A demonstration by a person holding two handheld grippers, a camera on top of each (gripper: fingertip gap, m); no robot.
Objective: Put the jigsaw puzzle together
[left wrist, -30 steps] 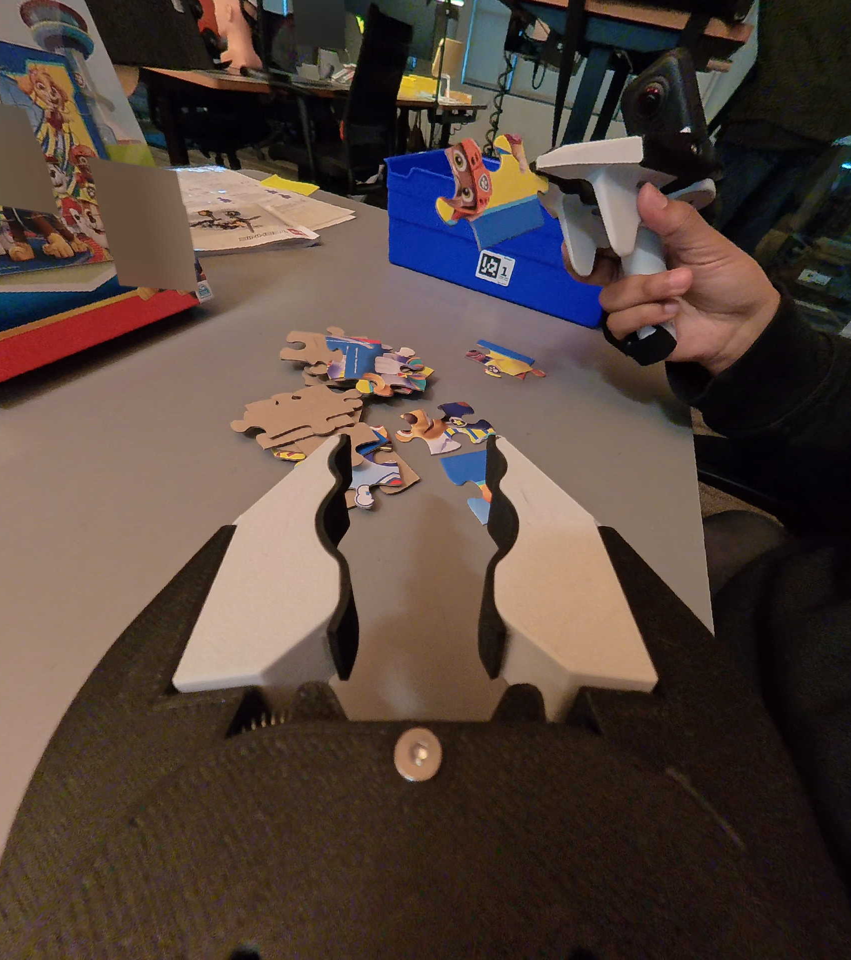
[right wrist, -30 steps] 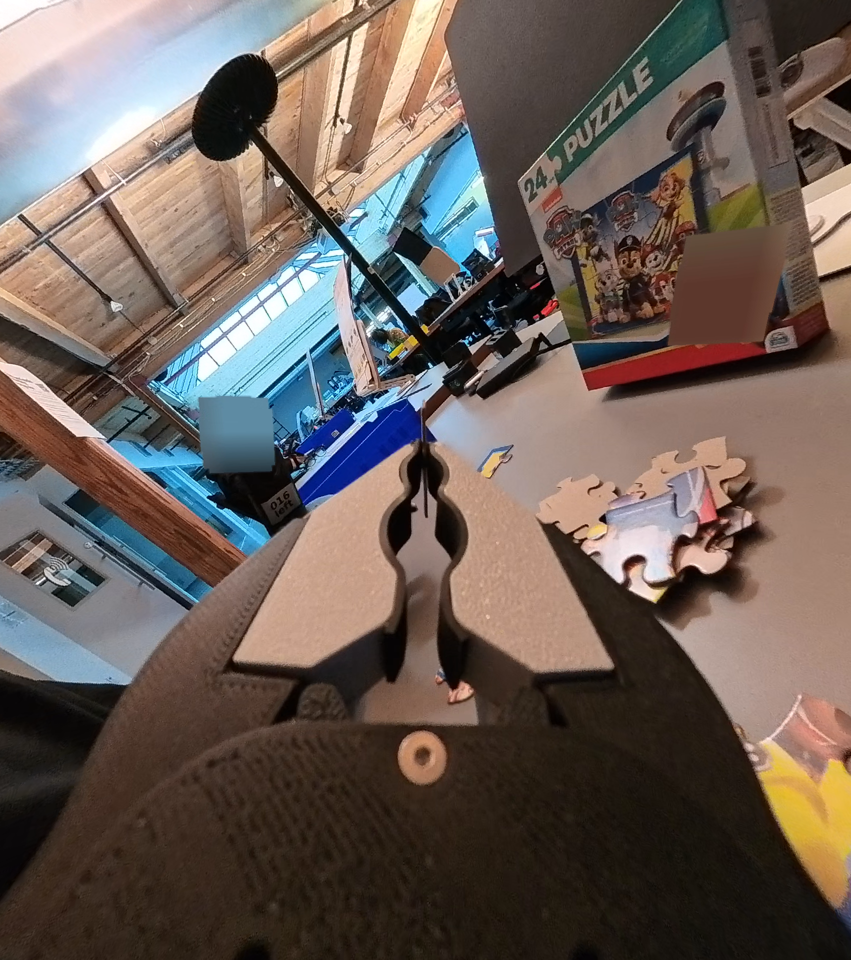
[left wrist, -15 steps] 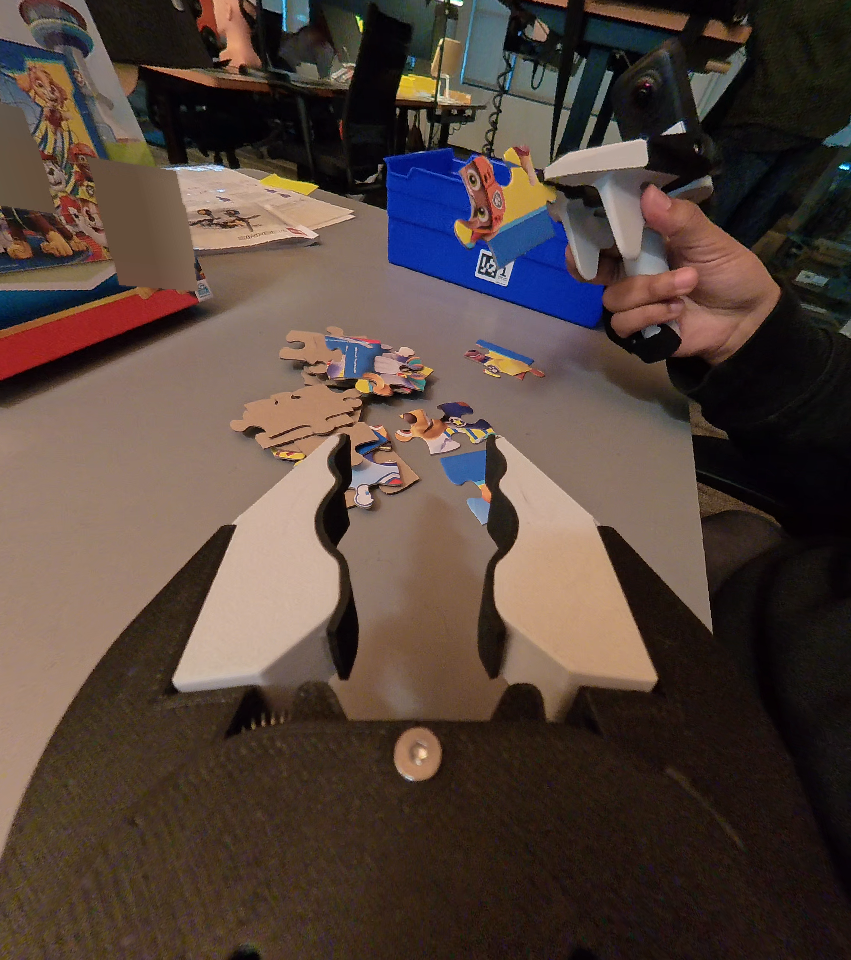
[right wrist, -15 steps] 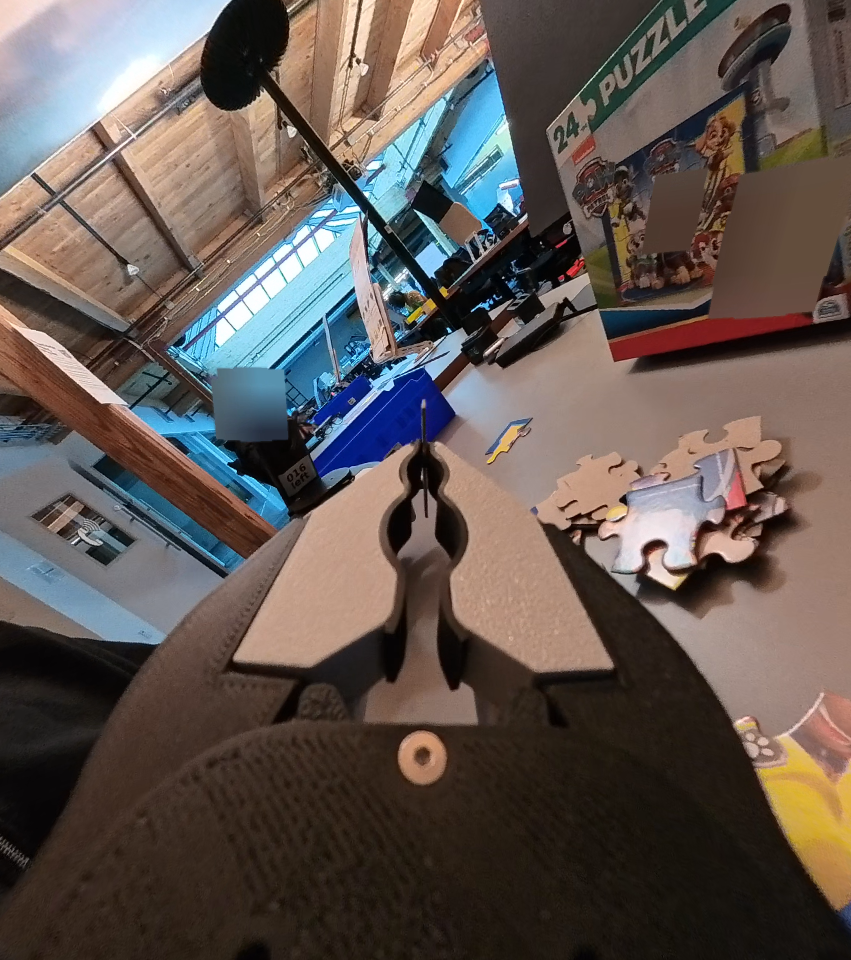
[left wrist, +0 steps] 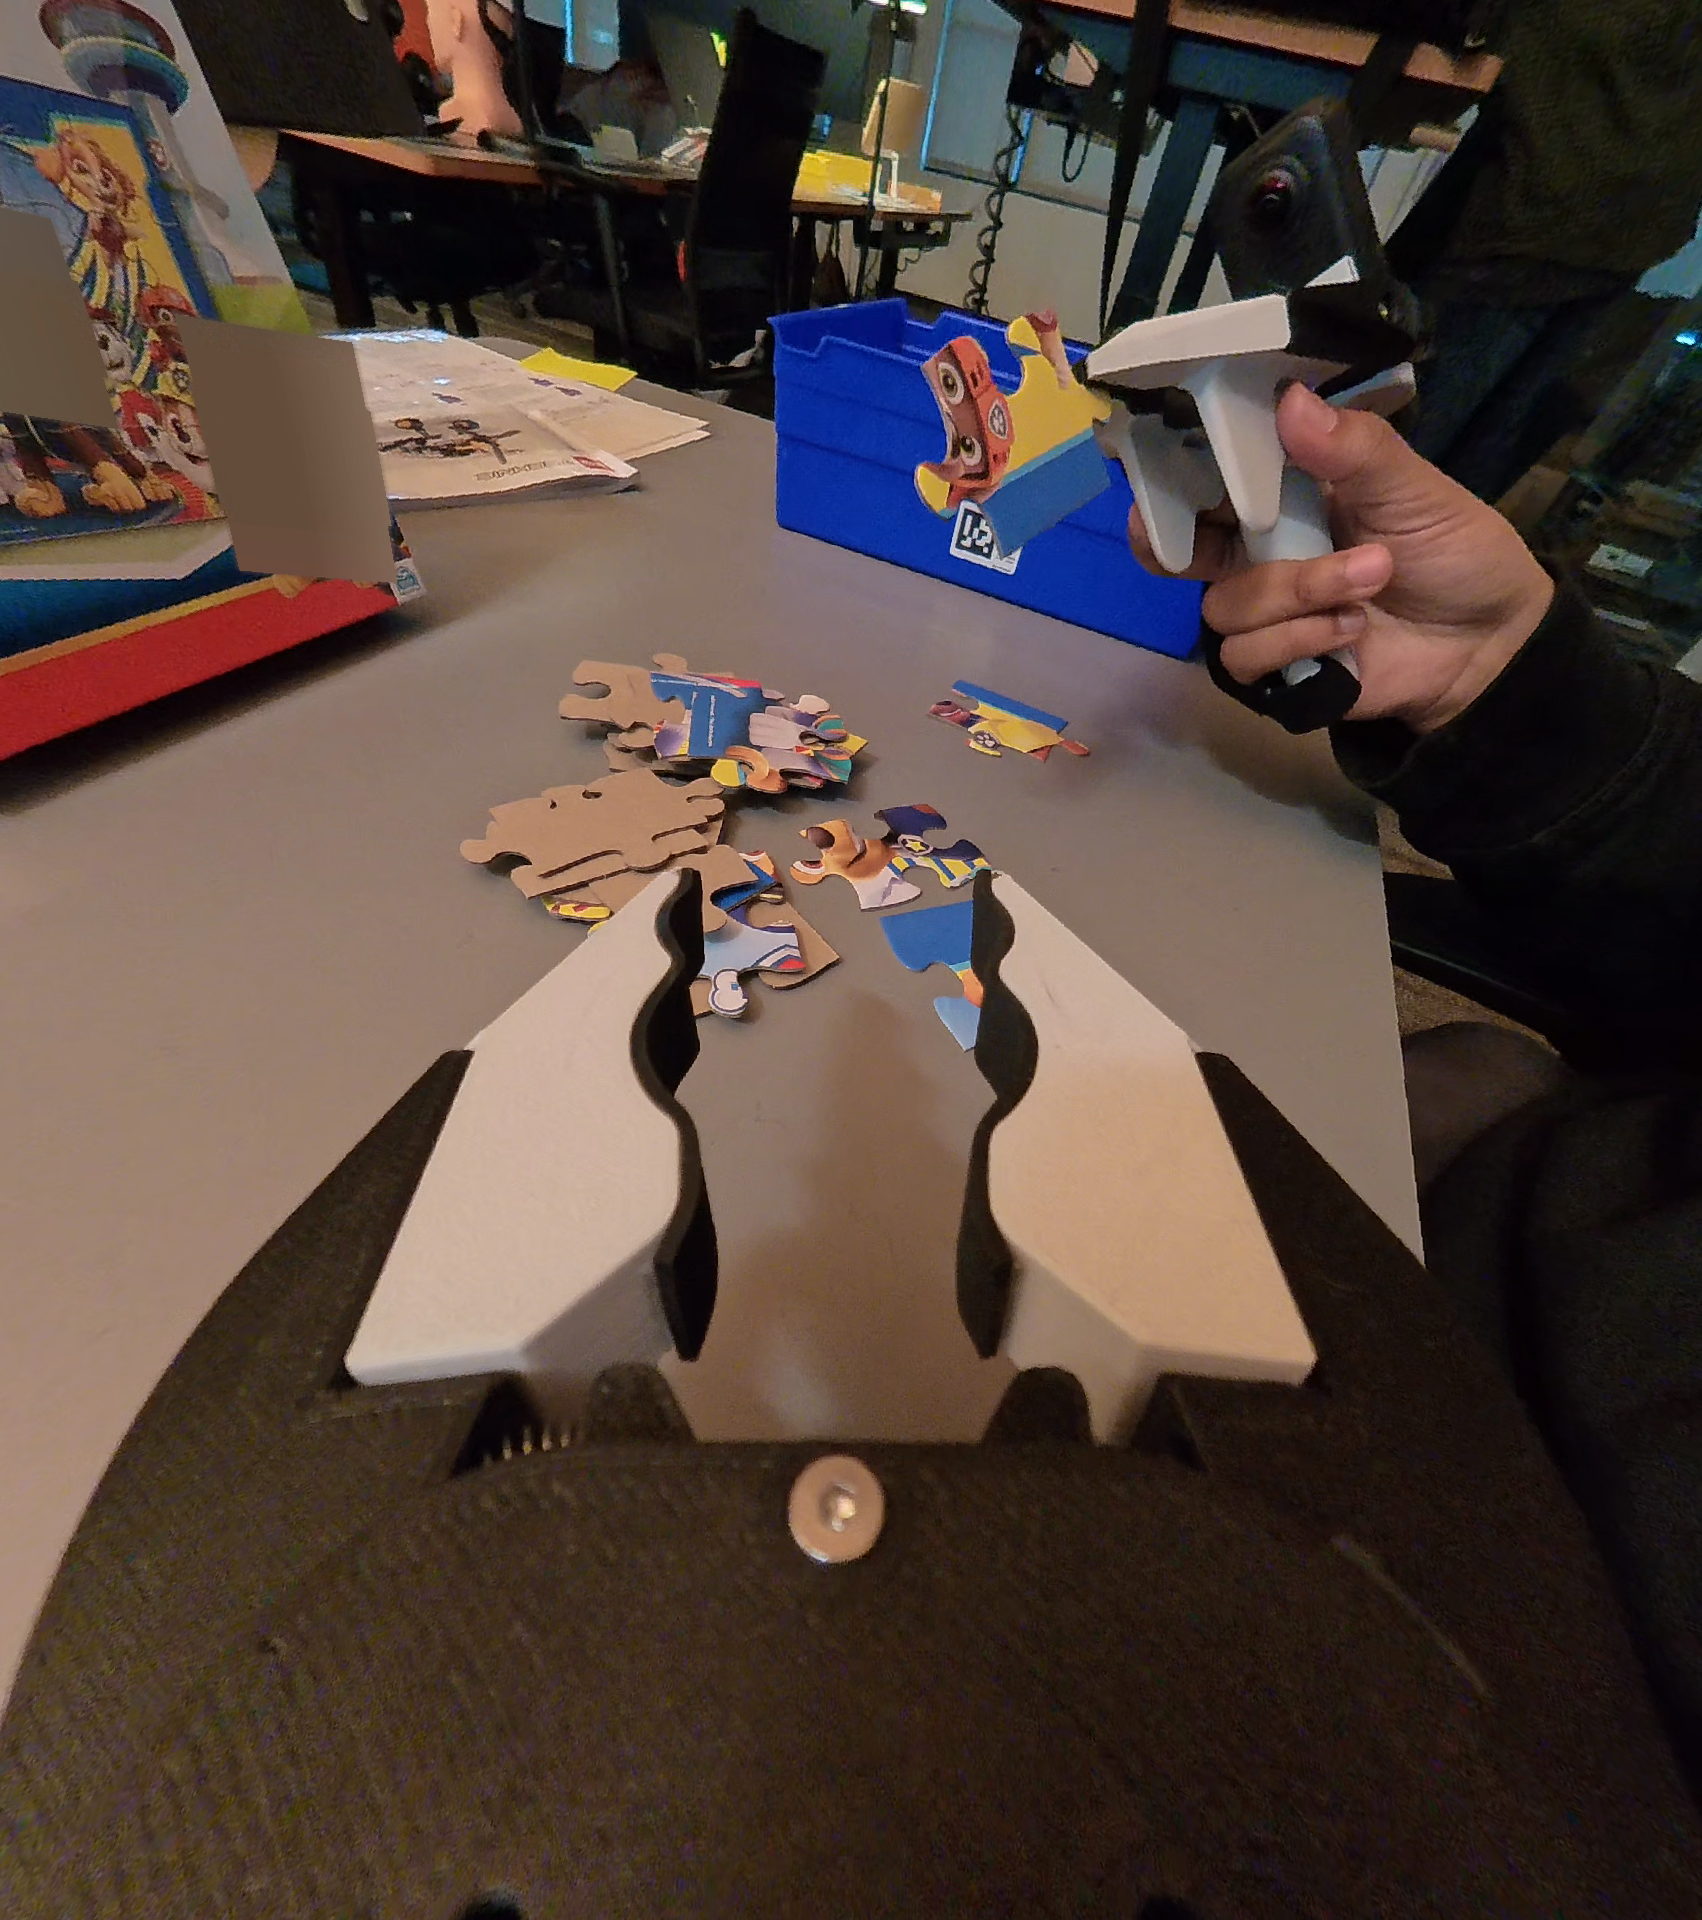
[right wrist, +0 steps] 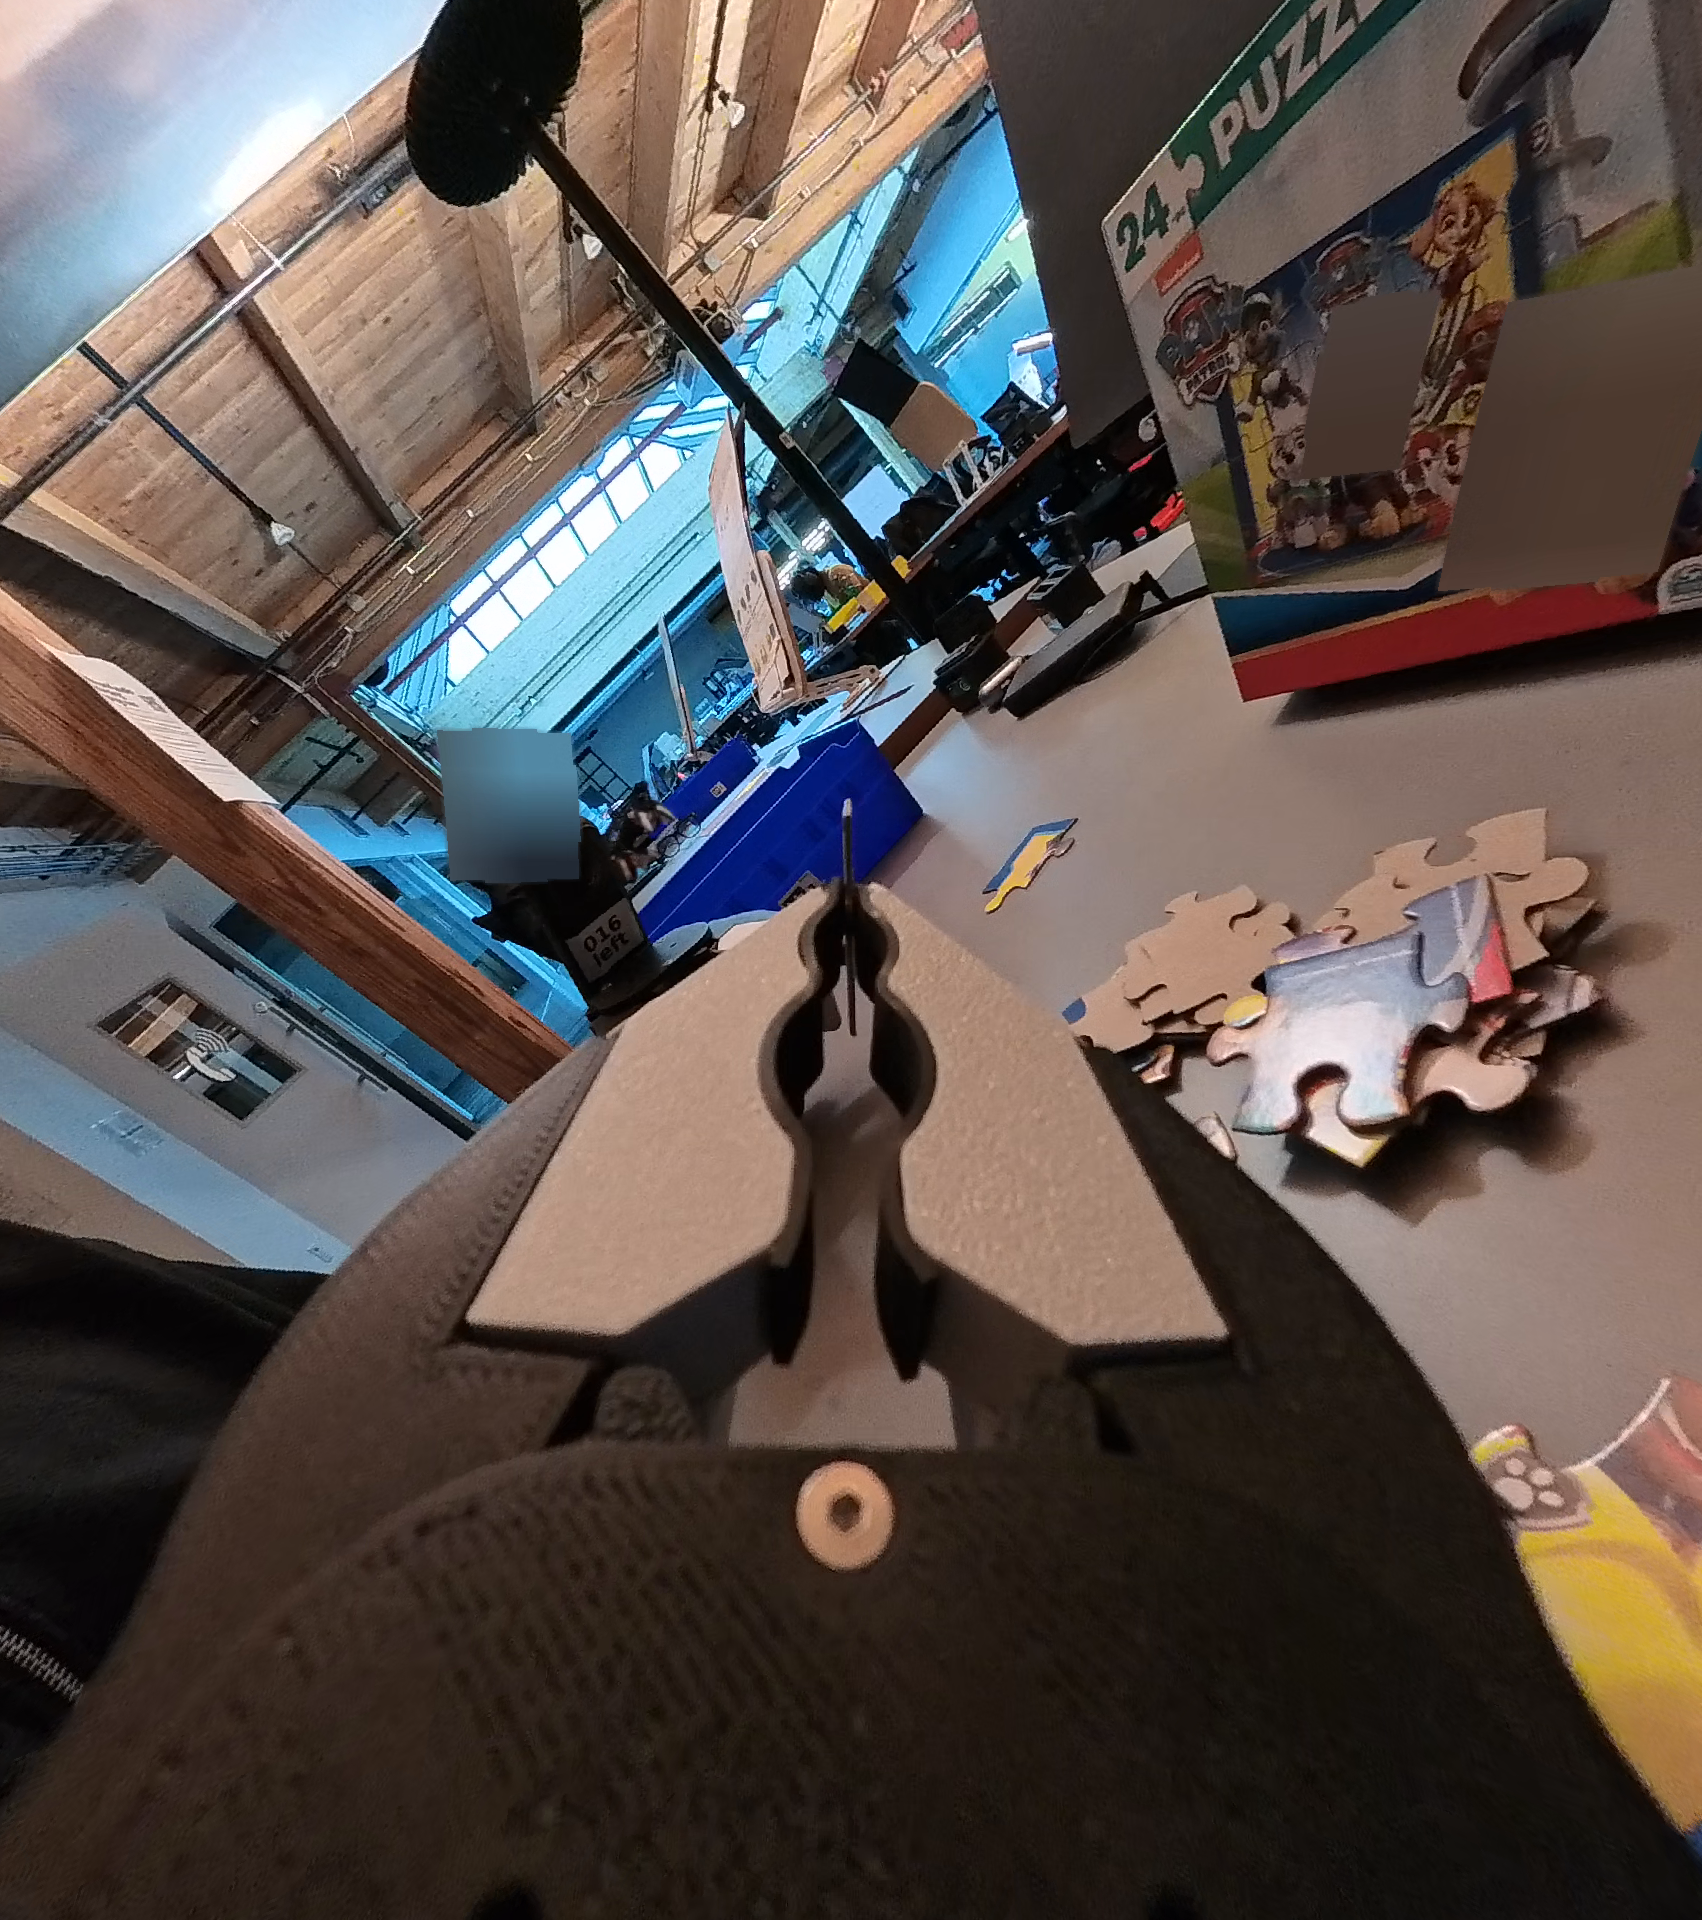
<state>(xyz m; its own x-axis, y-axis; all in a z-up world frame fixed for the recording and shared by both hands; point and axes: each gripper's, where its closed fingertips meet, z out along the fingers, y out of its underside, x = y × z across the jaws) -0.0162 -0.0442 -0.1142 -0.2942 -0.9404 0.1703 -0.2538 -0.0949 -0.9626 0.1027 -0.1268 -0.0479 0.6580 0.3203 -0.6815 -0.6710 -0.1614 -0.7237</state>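
Our right gripper [left wrist: 1112, 416] has lifted its pinched puzzle piece [left wrist: 1008, 436] higher, tilting; our left gripper [left wrist: 831, 904] stays wide over loose pieces [left wrist: 681, 810] on the counter [left wrist: 203, 987].

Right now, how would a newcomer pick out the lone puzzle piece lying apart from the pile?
Start at the blue bin on the grey table. Just in front of it lies the lone piece, face up, blue-edged with yellow. Unlike the heaped pieces to its left, it touches nothing.
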